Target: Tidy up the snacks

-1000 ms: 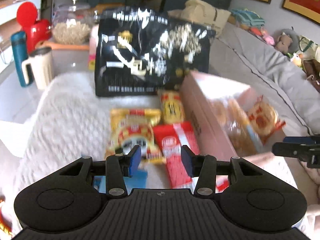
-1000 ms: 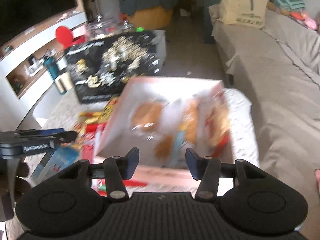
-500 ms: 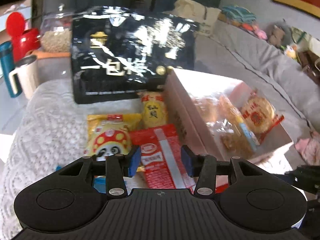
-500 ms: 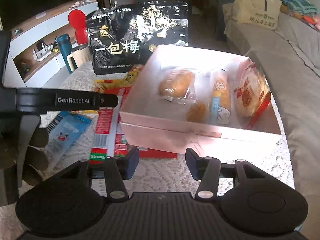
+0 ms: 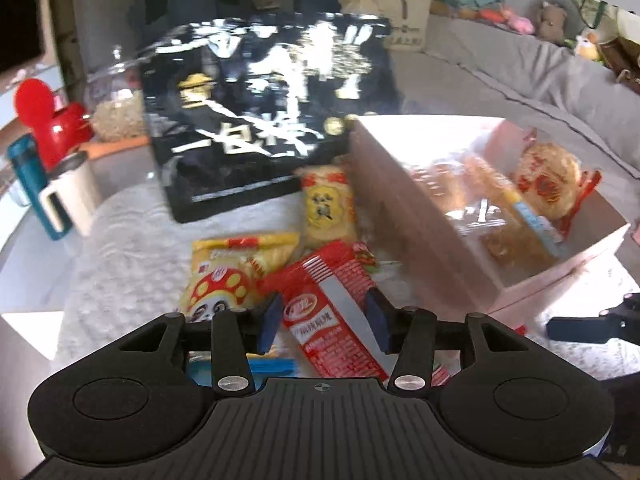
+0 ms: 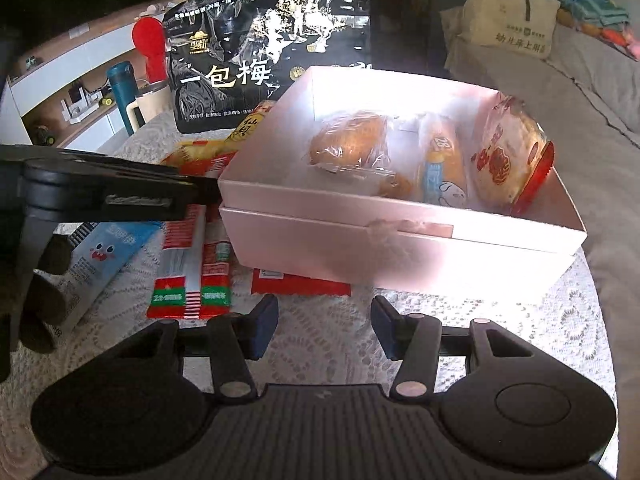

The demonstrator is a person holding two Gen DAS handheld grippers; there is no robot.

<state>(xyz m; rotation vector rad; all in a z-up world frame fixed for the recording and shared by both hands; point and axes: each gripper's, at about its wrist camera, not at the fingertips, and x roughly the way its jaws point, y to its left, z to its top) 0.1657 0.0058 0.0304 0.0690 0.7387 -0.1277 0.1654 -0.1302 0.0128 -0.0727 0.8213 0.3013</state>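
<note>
Down comes your right gripper (image 6: 324,326) toward the white lace tablecloth (image 6: 460,328), just before the open pale pink cardboard box (image 6: 400,248); its jaws stand partly apart, holding nothing. Your left gripper (image 5: 323,320) has tipped over the red-and-white striped snack packet (image 5: 332,308) left of that box, jaws easing wider (packet between the blue pads, untouched). Wrapped pastries (image 6: 352,144) sit inside the box. Behind it stands a glossy black plum bag (image 6: 272,52). Yellow mushroom-print pack (image 5: 228,276) lies further left.

Black bag (image 6: 272,56): large white "一包梅". Beige tote on sofa (image 6: 510,18): "幼儿床上用品", partly blurred. Other packet print unreadable.
</note>
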